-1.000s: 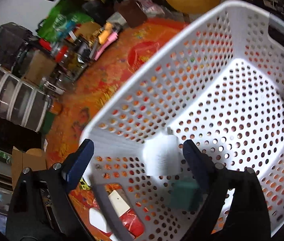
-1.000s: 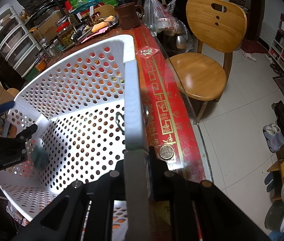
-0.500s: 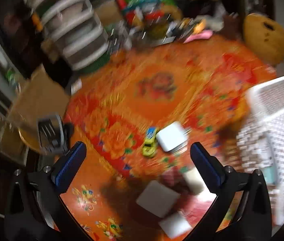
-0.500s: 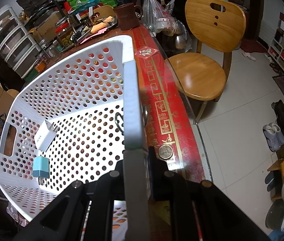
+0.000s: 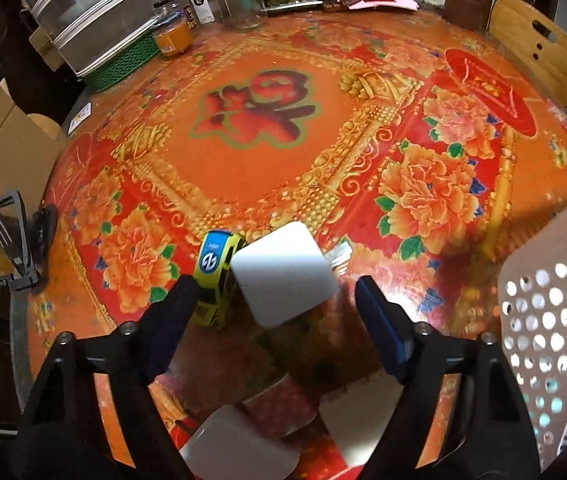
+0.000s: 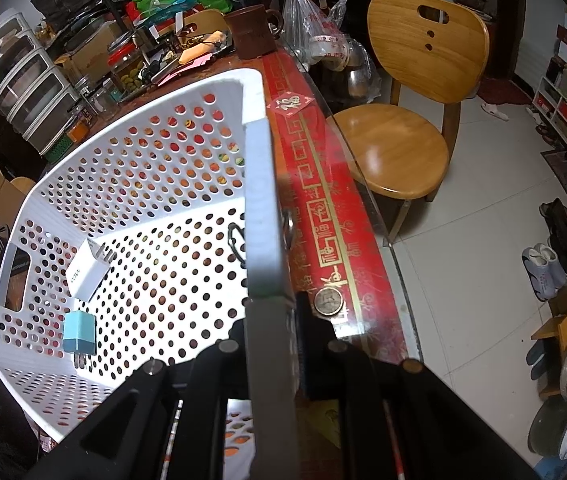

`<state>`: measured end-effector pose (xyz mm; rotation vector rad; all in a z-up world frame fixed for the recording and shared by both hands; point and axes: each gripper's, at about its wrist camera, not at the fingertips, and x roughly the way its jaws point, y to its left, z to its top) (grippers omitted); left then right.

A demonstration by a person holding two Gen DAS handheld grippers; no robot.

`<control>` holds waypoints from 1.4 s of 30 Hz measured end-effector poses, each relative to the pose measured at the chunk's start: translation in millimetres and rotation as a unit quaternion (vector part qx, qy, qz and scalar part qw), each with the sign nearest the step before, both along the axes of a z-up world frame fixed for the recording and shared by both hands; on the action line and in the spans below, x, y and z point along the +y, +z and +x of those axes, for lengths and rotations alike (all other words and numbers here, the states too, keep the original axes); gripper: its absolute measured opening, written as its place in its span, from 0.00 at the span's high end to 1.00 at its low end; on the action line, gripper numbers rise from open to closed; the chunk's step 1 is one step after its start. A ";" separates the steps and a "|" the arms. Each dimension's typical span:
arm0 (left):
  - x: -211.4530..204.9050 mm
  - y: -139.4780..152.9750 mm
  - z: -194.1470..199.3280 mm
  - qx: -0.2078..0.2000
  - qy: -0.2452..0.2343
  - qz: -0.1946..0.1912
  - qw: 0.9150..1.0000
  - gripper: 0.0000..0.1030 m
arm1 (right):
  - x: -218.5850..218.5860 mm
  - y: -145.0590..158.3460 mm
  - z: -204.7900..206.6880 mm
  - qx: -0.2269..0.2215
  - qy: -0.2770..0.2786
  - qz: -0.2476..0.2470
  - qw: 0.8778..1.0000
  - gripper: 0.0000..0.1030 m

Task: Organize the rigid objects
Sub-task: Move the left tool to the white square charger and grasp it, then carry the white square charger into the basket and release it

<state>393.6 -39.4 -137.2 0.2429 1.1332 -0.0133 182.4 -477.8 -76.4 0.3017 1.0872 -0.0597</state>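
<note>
Jaws of the left gripper [image 5: 273, 292] are closing around a white block [image 5: 284, 274] on the table [image 5: 251, 168]; the block sits between the blue pads [image 5: 379, 320] with gaps on both sides, so nothing is gripped. A yellow toy car [image 5: 216, 276] lies just beside the block, touching its left edge and near the left pad. The right gripper [image 6: 271, 312] is clenched on the rim of the white basket [image 6: 259, 184], fingers pinching the wall from both sides.

The left gripper's own arms cover parts of two more white blocks [image 5: 239, 446] and a red packet at the bottom of its view. Only a corner of the basket shows at that frame's right edge. In the right view, the basket wall hides the table beyond it.

The basket is hard plastic, perforated with round holes. Inside lie a white charger [image 6: 89, 270] with metal prongs and a teal charger [image 6: 79, 332], well apart from the gripped rim. The tablecloth is glossy, red and orange with peony patterns. A wooden chair [image 6: 407, 120] stands beside the table.
</note>
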 end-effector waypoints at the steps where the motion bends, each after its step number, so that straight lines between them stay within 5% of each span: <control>1: -3.4 -3.3 2.9 0.004 0.001 0.005 1.000 0.38 | 0.0 -0.1 0.0 0.000 0.001 0.000 1.000 0.90; 2: -4.6 -5.7 5.9 0.009 0.001 0.005 1.000 0.46 | 0.1 -0.1 -0.1 0.000 0.001 0.000 1.000 0.90; 13: -12.0 -10.3 12.9 -0.003 0.005 0.001 1.000 0.49 | -0.6 -0.7 0.6 -0.002 0.006 0.003 1.000 0.90; 20: -2.7 18.1 -9.7 -0.064 0.014 0.002 0.998 0.53 | -0.4 -0.7 -0.1 -0.003 0.007 0.002 1.000 0.90; 29: 5.6 43.6 -28.9 -0.083 0.008 0.003 0.997 0.56 | -0.8 0.1 0.2 -0.003 0.006 0.004 1.000 0.90; 42: -25.6 145.0 -103.8 -0.181 -0.041 0.001 0.983 0.56 | -0.7 0.0 0.0 -0.004 0.007 0.004 1.000 0.90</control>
